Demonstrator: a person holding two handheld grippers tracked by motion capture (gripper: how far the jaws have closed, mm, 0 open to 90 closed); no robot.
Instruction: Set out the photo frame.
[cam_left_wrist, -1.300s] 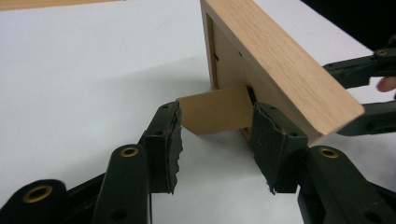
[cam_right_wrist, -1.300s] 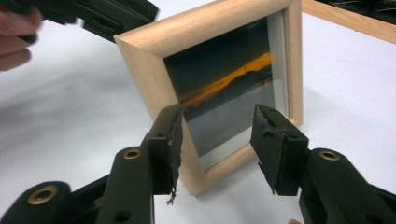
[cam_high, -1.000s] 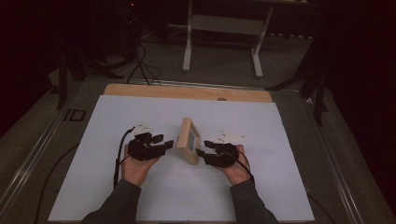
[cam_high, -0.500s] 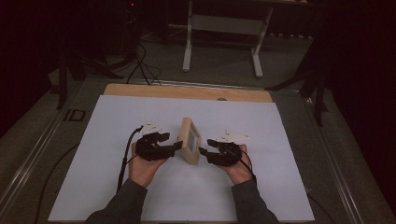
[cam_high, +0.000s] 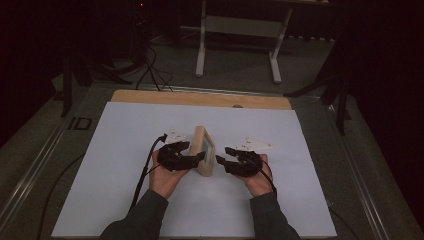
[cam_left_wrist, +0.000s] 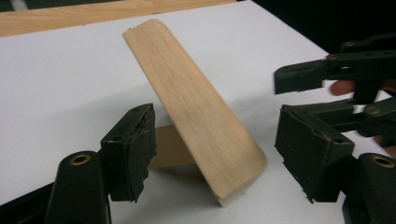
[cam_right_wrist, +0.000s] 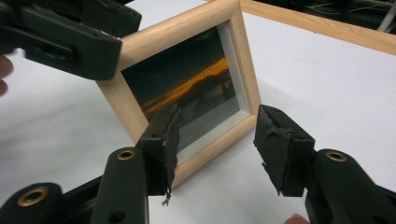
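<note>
A small wooden picture frame (cam_high: 202, 150) stands on edge at the middle of the white table top, leaning on its back prop (cam_left_wrist: 170, 149). Its glass side with a dark sunset photo (cam_right_wrist: 187, 84) faces my right gripper. My left gripper (cam_high: 197, 159) is at the frame's back. Its jaws have just been opening, and the frame's near edge (cam_left_wrist: 219, 154) lies between the pads (cam_left_wrist: 130, 149) untouched. My right gripper (cam_high: 222, 159) is open just short of the frame's lower corner (cam_right_wrist: 219, 135), with nothing gripped. A hand holds each gripper.
The white sheet (cam_high: 125, 145) covers the table, with a wooden strip (cam_high: 200, 98) along the far edge. Behind the table, on the floor, are a metal stand (cam_high: 202, 45) and black cables (cam_high: 150, 65). A cable (cam_high: 145, 175) trails from the left gripper.
My left hand has moved right, up to the frame's back. The right hand and the frame have stayed put.
</note>
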